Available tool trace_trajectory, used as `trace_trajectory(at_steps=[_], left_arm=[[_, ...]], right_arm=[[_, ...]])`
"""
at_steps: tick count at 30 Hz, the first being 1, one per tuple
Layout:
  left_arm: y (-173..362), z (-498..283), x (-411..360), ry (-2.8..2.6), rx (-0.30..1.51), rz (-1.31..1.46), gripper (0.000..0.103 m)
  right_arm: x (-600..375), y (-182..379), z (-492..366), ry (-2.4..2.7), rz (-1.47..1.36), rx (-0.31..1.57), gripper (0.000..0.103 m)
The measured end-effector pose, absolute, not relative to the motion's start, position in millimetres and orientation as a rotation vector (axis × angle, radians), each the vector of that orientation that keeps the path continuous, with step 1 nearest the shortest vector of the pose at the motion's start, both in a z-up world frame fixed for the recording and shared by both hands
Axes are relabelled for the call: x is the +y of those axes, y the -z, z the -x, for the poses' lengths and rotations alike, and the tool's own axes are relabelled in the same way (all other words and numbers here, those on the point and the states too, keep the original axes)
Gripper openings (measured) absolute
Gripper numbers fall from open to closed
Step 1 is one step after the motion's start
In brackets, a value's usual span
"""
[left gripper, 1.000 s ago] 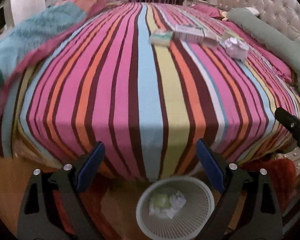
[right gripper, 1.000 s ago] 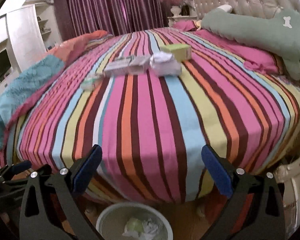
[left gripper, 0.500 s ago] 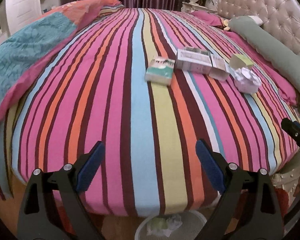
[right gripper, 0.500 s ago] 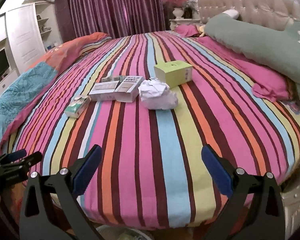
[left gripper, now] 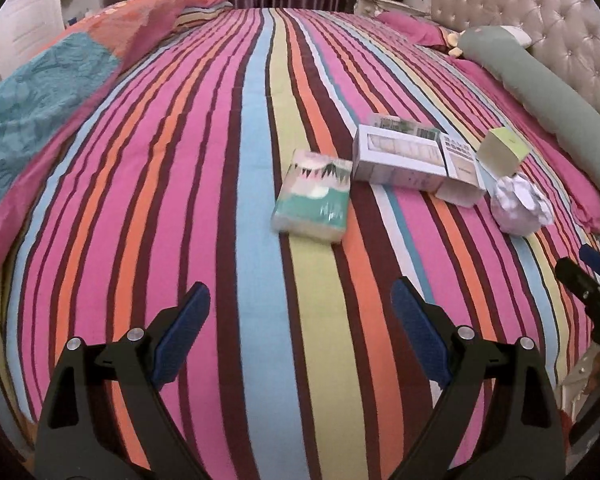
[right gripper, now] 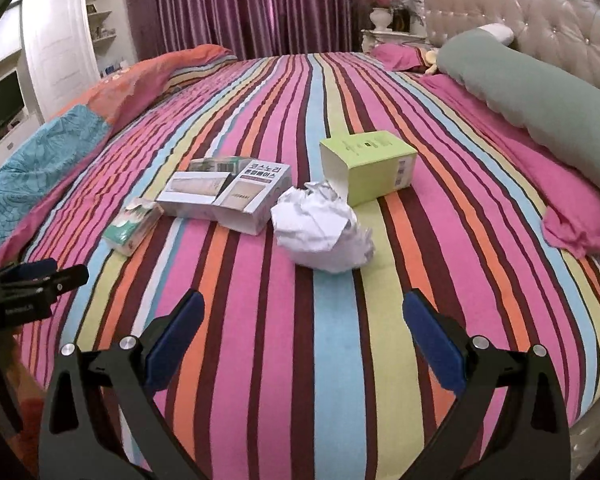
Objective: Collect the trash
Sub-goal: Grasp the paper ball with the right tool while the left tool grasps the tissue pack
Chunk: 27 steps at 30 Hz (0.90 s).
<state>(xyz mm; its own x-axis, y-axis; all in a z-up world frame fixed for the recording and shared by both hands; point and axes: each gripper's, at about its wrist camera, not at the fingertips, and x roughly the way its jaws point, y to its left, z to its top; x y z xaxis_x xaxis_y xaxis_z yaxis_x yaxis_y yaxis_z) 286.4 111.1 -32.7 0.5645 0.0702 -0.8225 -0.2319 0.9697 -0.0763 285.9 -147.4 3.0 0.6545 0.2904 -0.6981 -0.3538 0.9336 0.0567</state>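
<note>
White crumpled paper point(right gripper: 322, 236) is seen ahead of the right gripper point(right gripper: 303, 324), apart from it; bare striped bedspread point(right gripper: 332, 360) lies between. Both grippers, the left gripper point(left gripper: 300, 316) included, are held wide open and empty.

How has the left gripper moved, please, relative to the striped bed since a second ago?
Yes: the left gripper has advanced over the striped bed toward the tissue pack; the bin has dropped out of view.

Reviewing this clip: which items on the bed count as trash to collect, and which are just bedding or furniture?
Trash to collect:
- tissue pack
- white carton
- green box
- paper ball

Just there:
- striped sheet
- green bolster
- pink pillow
- folded quilt
- headboard
</note>
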Motion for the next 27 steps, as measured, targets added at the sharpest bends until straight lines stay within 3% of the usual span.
trace_trajectory(at_steps=[27], left_arm=[[69.9,-374.9,127.6,-0.213,1.056,0.209,0.089]], right_arm=[[-117.7,25.4,-354.9,-0.387,0.171,0.877,0.094]])
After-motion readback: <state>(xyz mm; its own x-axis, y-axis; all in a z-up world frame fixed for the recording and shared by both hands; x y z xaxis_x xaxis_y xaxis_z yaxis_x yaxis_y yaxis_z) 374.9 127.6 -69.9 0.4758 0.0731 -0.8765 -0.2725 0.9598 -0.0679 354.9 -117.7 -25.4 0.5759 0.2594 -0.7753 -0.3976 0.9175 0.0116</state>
